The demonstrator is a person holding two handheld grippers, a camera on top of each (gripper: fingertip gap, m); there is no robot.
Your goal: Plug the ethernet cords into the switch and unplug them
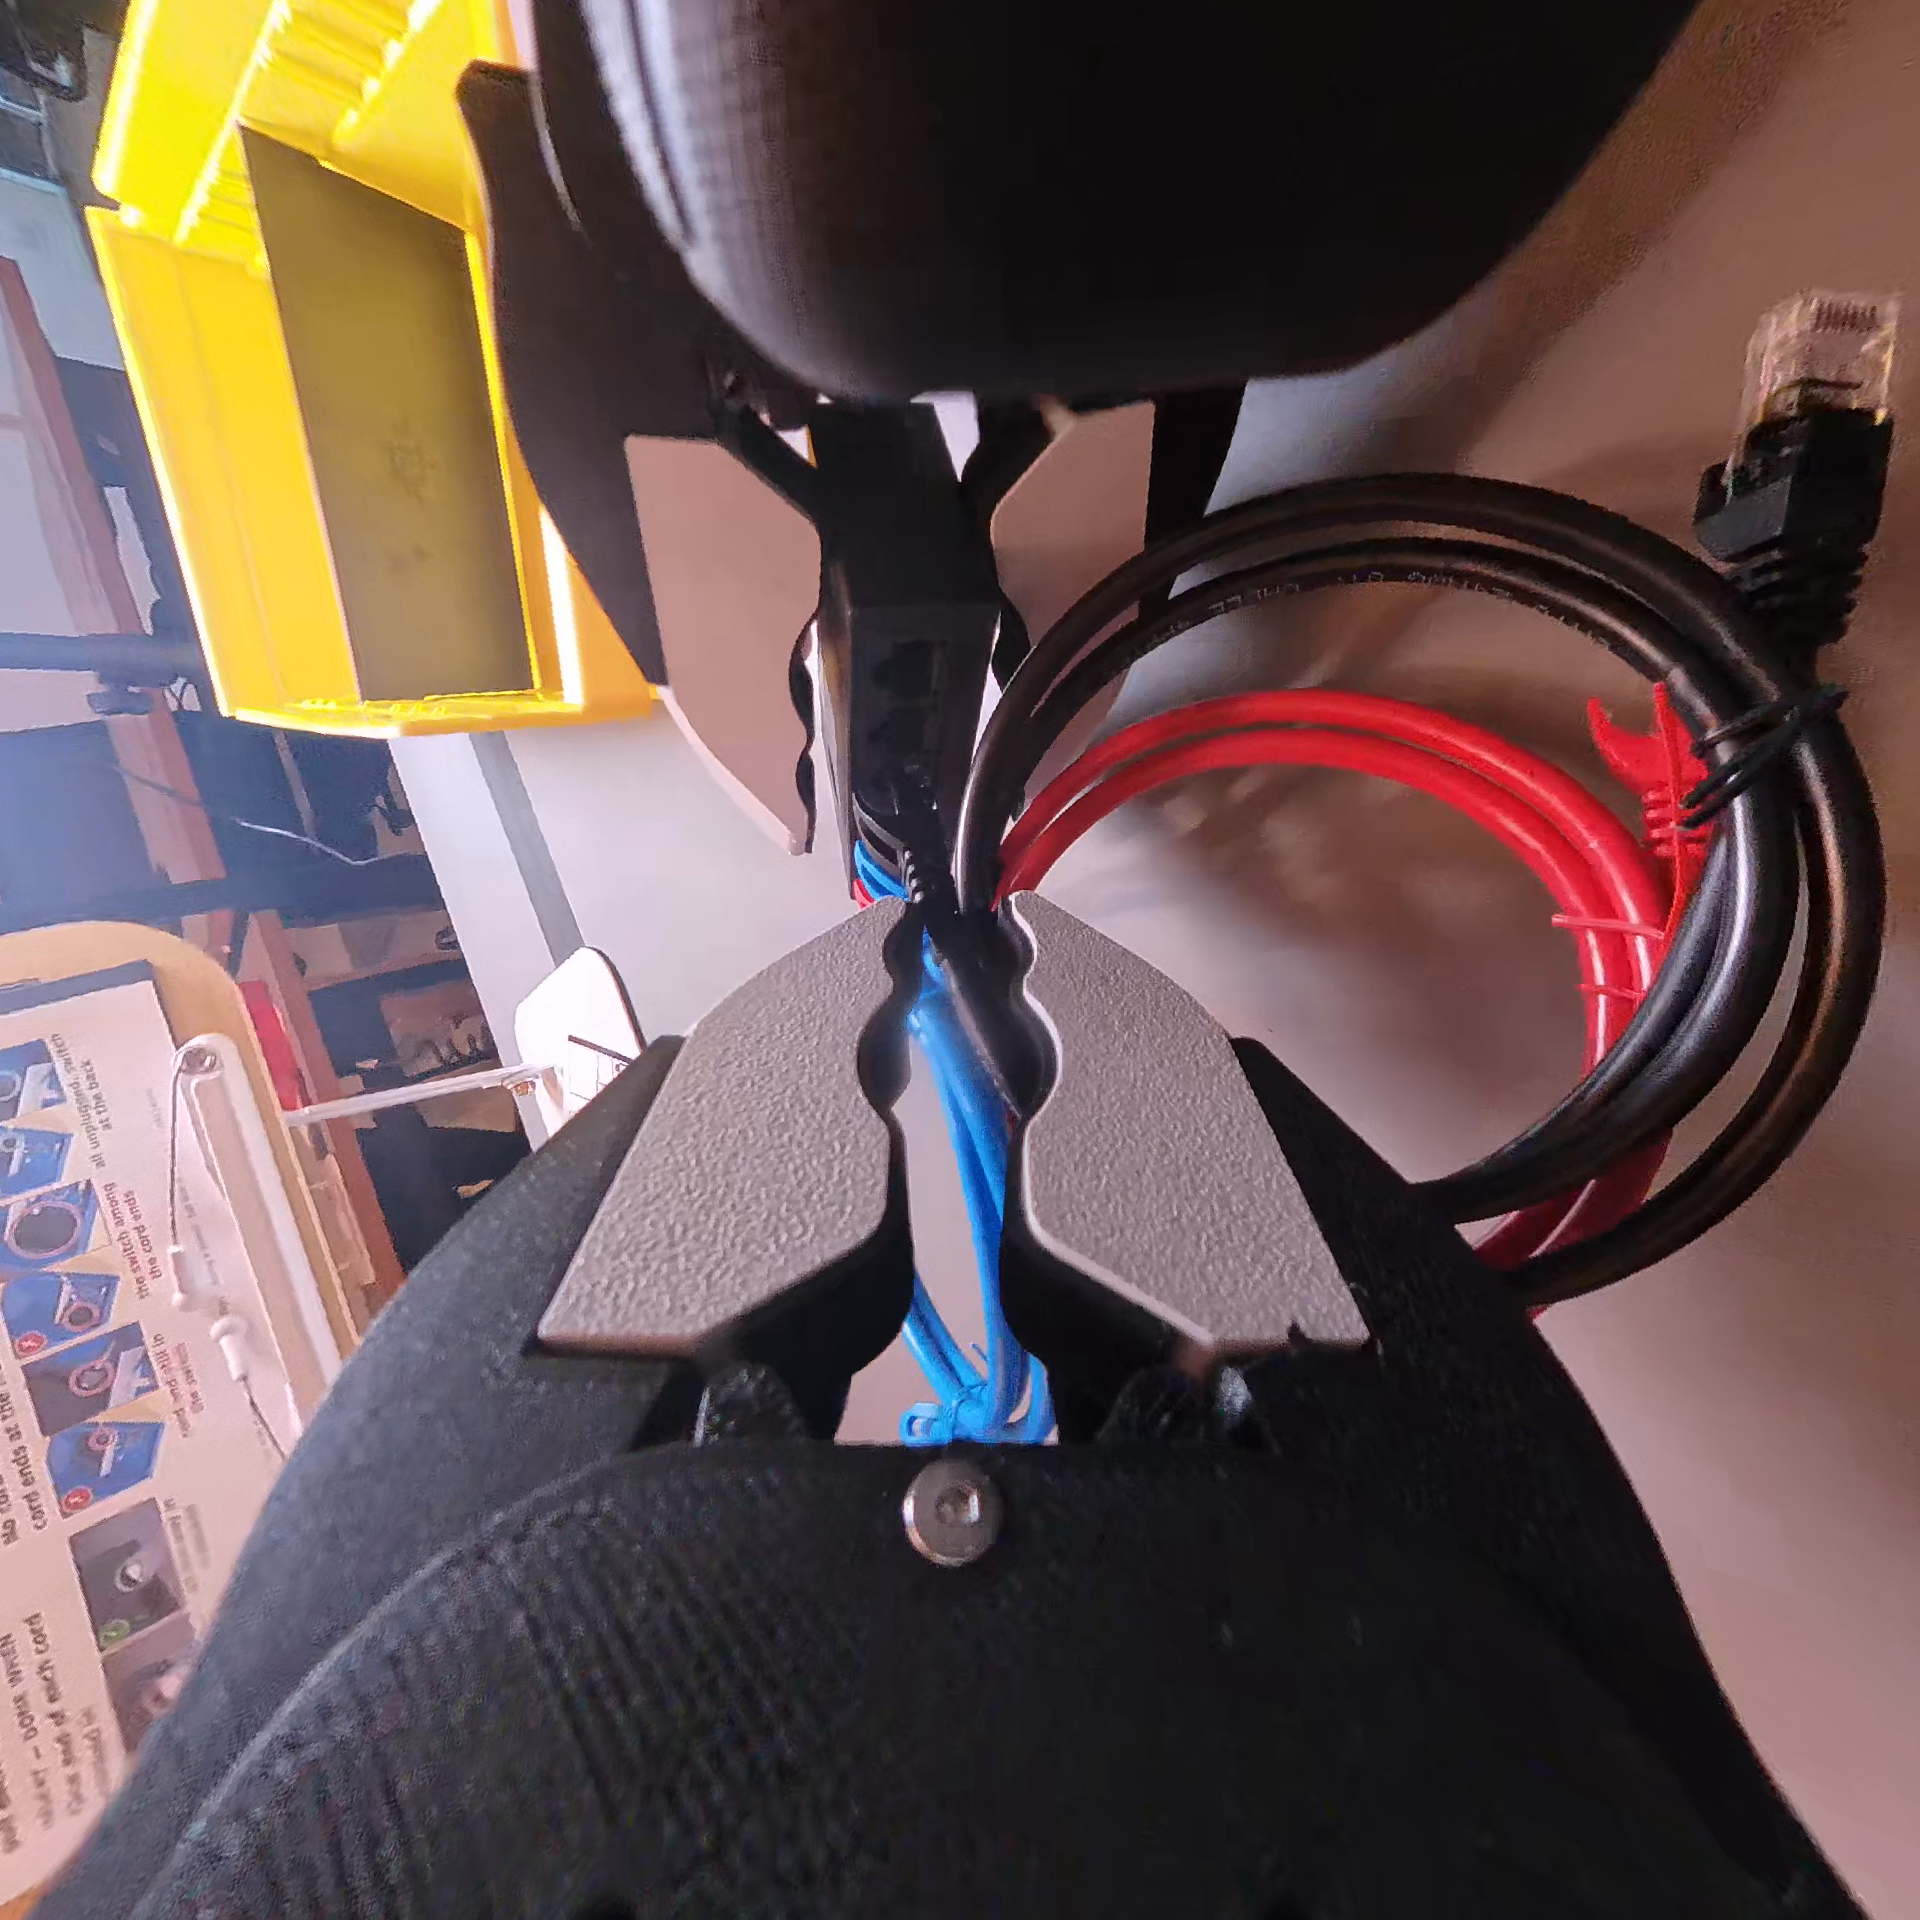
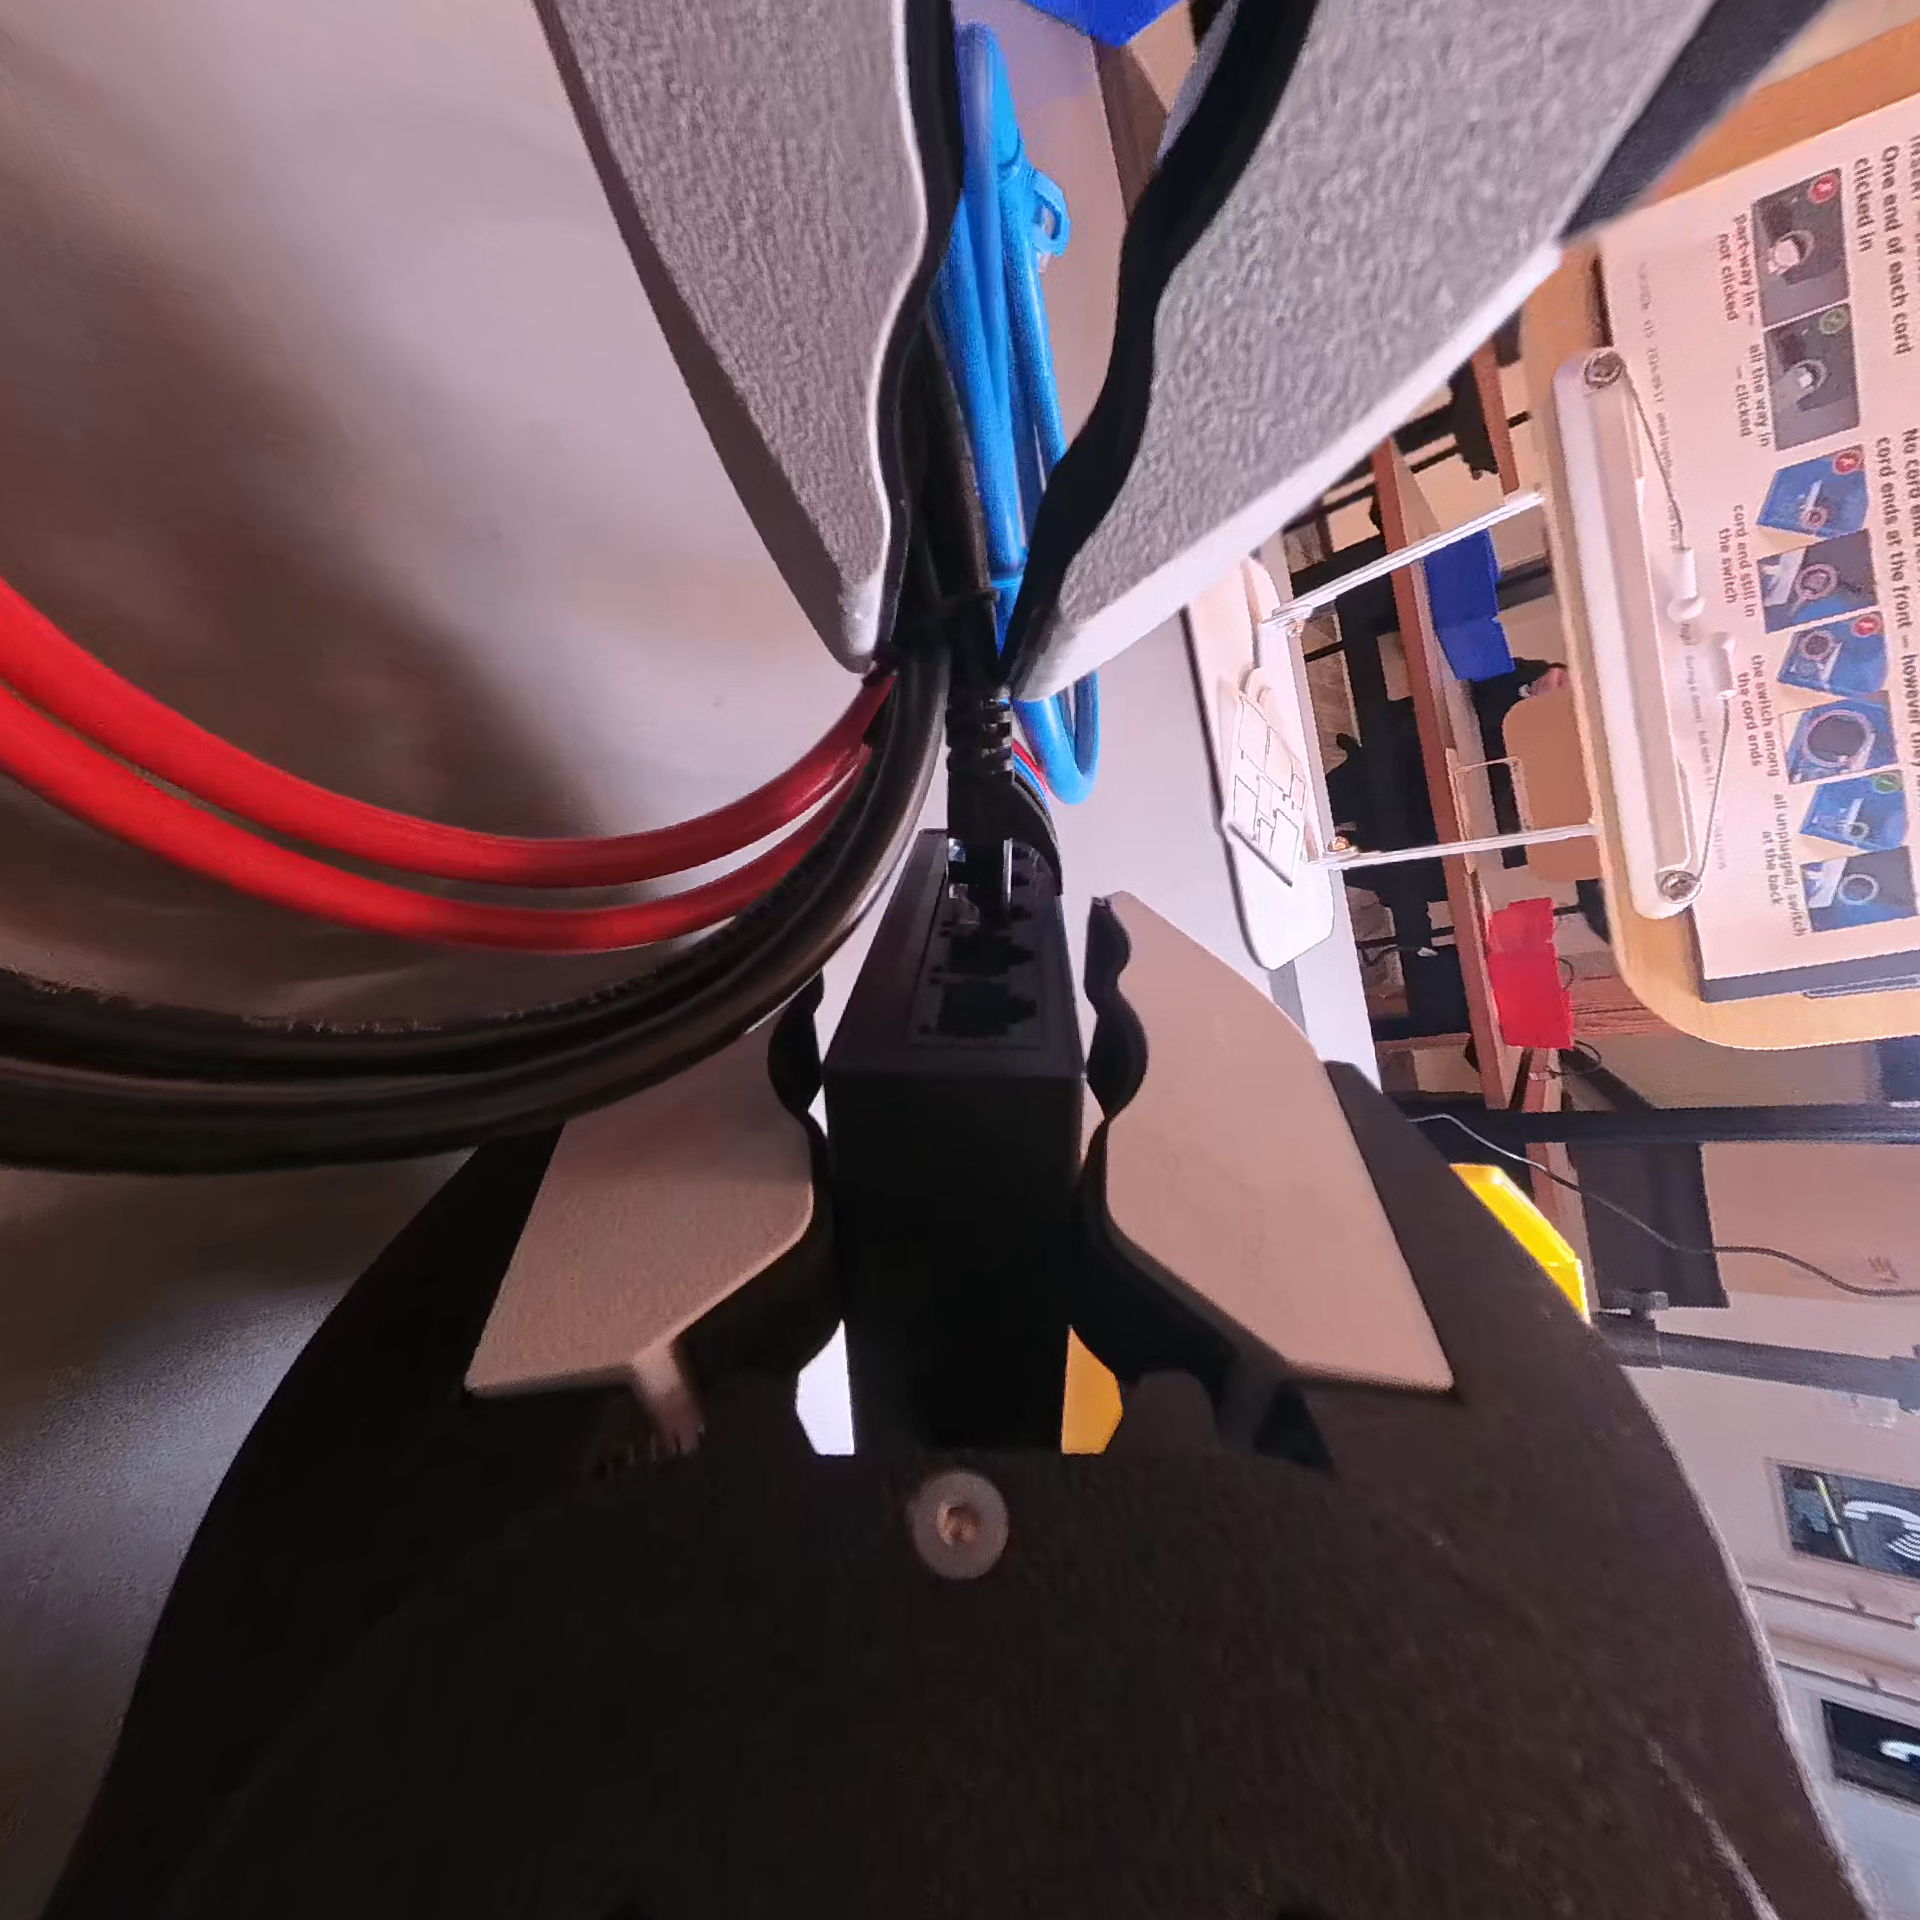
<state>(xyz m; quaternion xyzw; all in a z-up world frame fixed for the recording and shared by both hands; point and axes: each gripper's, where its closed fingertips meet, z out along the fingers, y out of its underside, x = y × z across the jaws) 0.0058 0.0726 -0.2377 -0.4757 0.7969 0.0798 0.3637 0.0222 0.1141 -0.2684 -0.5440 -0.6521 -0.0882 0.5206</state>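
Observation:
My right gripper [image 2: 951, 987] is shut on the black switch [image 2: 956, 1122] and holds it by its sides, port face up in the view. My left gripper [image 1: 961, 914] is shut on the black cord [image 1: 971, 997] just behind its plug. That plug [image 2: 982, 790] sits at the far-end port of the switch [image 1: 904, 686]; how deep it goes, I cannot tell. A blue cord [image 1: 966, 1195] runs between the left fingers. The black coil [image 1: 1756, 1039] and the red coil [image 1: 1455, 748] hang to the right, with a free black plug [image 1: 1808, 436]. The left gripper also shows in the right wrist view [image 2: 951, 660].
A yellow bin [image 1: 343, 416] stands beyond the switch on the left. A picture sheet on a wooden board [image 2: 1818, 520] with a white clip stand lies at the side. The white tabletop [image 1: 1403, 987] lies under the coils. Spacing between my two grippers at the tips: around 6 centimetres.

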